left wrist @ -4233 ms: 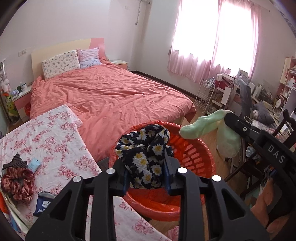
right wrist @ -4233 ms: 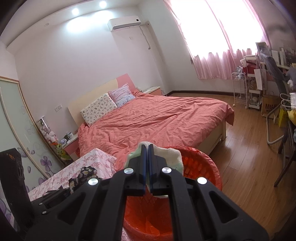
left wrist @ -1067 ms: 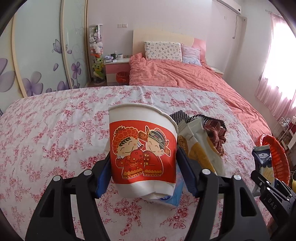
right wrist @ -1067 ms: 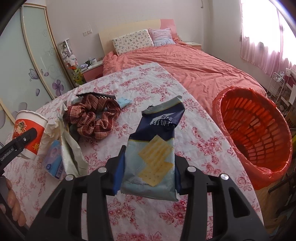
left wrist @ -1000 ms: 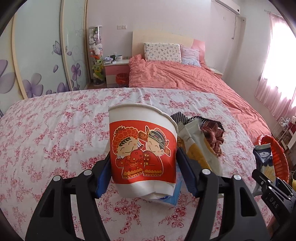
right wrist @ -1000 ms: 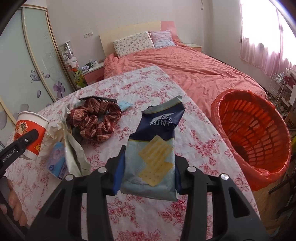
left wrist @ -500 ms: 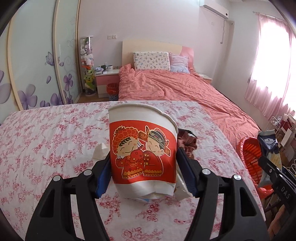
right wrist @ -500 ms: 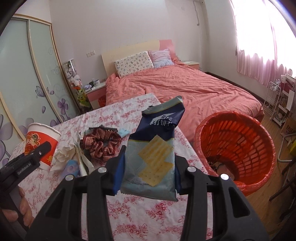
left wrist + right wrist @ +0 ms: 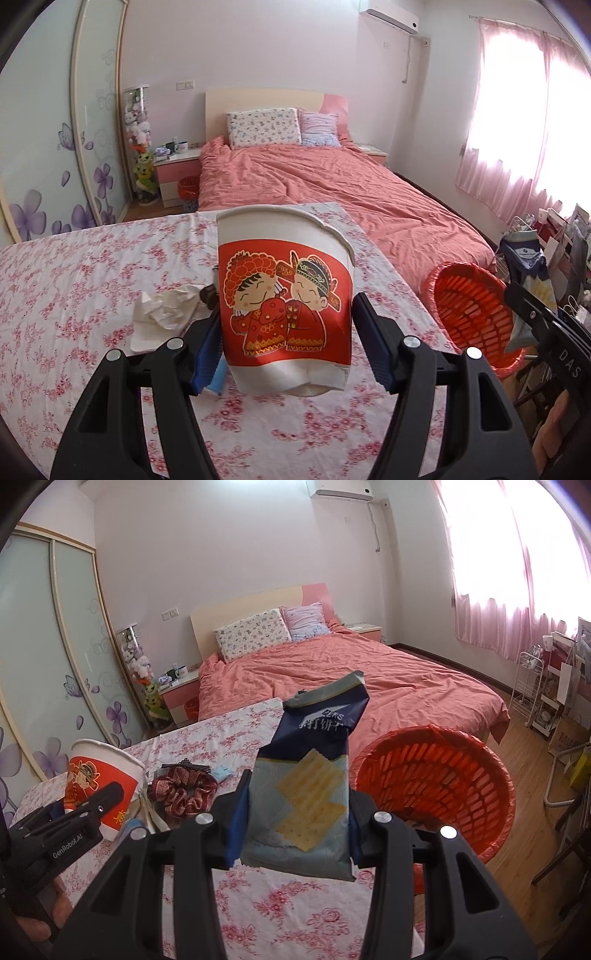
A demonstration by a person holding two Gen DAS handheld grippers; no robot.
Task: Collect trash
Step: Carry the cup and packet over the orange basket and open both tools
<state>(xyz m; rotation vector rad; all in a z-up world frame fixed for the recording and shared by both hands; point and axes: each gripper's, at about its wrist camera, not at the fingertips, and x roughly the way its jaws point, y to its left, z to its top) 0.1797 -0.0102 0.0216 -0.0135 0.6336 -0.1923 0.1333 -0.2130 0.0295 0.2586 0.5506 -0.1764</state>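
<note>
Here paper cup (image 9: 284,302) sits clamped between left gripper (image 9: 286,347) jaws.

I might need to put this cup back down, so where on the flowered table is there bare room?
Free: the tablecloth left of the crumpled tissue, and the near strip. Crowded: around the scrunchie, behind the paper cup.

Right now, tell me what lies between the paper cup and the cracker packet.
In the right wrist view, a plaid scrunchie on the floral tablecloth lies between the paper cup and cracker packet.
</note>
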